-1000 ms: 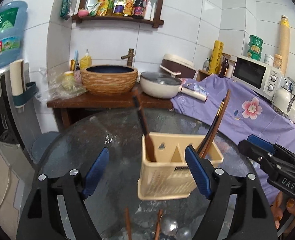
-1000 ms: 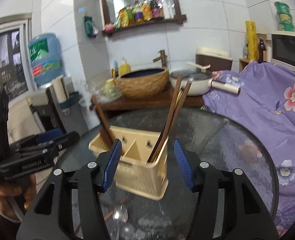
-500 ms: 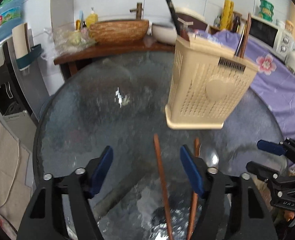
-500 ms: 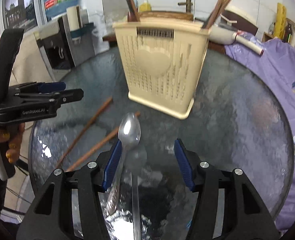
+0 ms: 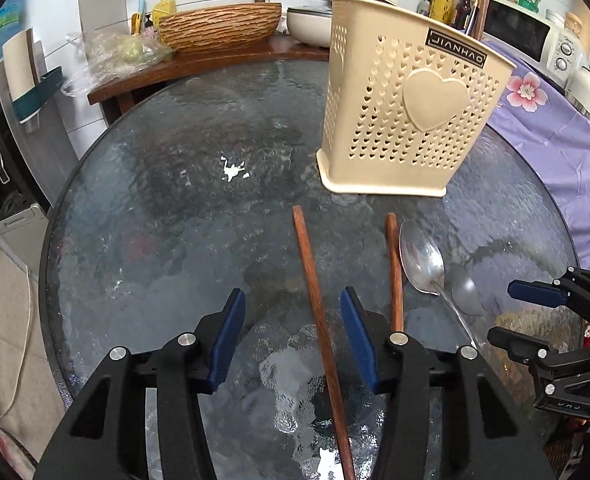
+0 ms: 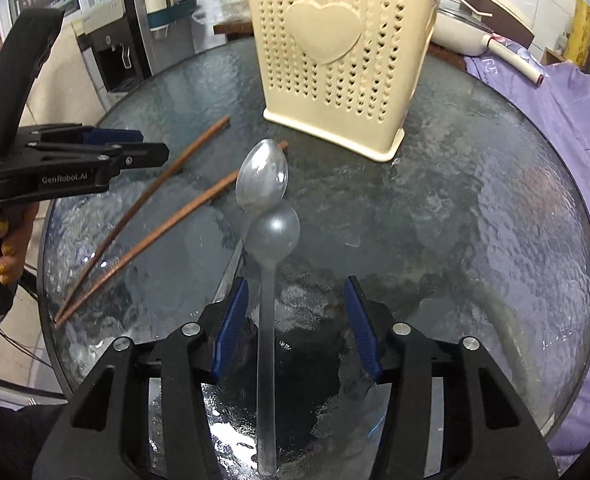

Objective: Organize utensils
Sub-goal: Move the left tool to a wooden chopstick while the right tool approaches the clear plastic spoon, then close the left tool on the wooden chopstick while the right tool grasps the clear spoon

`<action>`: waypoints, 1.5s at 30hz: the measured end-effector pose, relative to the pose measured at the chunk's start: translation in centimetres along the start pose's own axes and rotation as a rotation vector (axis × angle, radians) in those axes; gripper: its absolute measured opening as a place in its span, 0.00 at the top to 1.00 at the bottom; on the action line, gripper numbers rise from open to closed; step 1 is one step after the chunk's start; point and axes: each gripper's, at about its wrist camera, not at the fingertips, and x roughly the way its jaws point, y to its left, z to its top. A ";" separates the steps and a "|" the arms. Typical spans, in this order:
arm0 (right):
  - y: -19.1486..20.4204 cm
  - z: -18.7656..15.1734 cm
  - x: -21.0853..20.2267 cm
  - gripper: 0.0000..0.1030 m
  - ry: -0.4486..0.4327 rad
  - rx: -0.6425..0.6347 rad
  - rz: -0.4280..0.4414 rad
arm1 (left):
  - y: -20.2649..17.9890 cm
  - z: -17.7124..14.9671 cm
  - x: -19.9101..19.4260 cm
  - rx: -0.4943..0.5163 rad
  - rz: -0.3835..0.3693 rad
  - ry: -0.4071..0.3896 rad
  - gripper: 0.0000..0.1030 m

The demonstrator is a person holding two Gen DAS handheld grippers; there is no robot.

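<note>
A cream perforated utensil holder (image 5: 407, 112) (image 6: 335, 60) stands on the round glass table (image 5: 167, 216), with dark sticks poking out of its top. In front of it lie two brown chopsticks (image 5: 319, 312) (image 6: 147, 200), a metal spoon (image 5: 421, 258) (image 6: 263, 178) and a pale grey spoon (image 5: 465, 290) (image 6: 273, 230). My left gripper (image 5: 293, 338) (image 6: 151, 145) hovers low over one chopstick, which runs between its closing jaws without touching a pad. My right gripper (image 6: 295, 326) (image 5: 511, 316) straddles the grey spoon's handle, jaws closing, pads still apart from it.
A purple flowered cloth (image 5: 551, 136) covers the counter on the right, with a microwave (image 5: 523, 34) behind. A wooden shelf with a woven basin (image 5: 219, 26) and a white pan sits beyond the table. A water dispenser (image 6: 111, 48) stands to the left.
Both grippers have dropped toward the table and tipped downward, so the loose chopsticks and spoons now lie between the jaws. The left jaws have narrowed a lot, the right jaws slightly.
</note>
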 end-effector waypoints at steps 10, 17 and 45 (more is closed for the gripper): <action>0.3 1.0 1.1 0.53 0.011 -0.010 0.004 | 0.1 -0.1 1.2 0.003 0.012 0.020 0.54; 1.0 2.4 1.9 0.53 0.013 -0.034 0.003 | 0.2 0.1 2.0 -0.009 0.003 0.031 0.54; 3.3 6.3 4.5 0.64 0.044 -0.067 0.025 | -1.2 3.4 4.6 0.035 0.057 0.050 0.88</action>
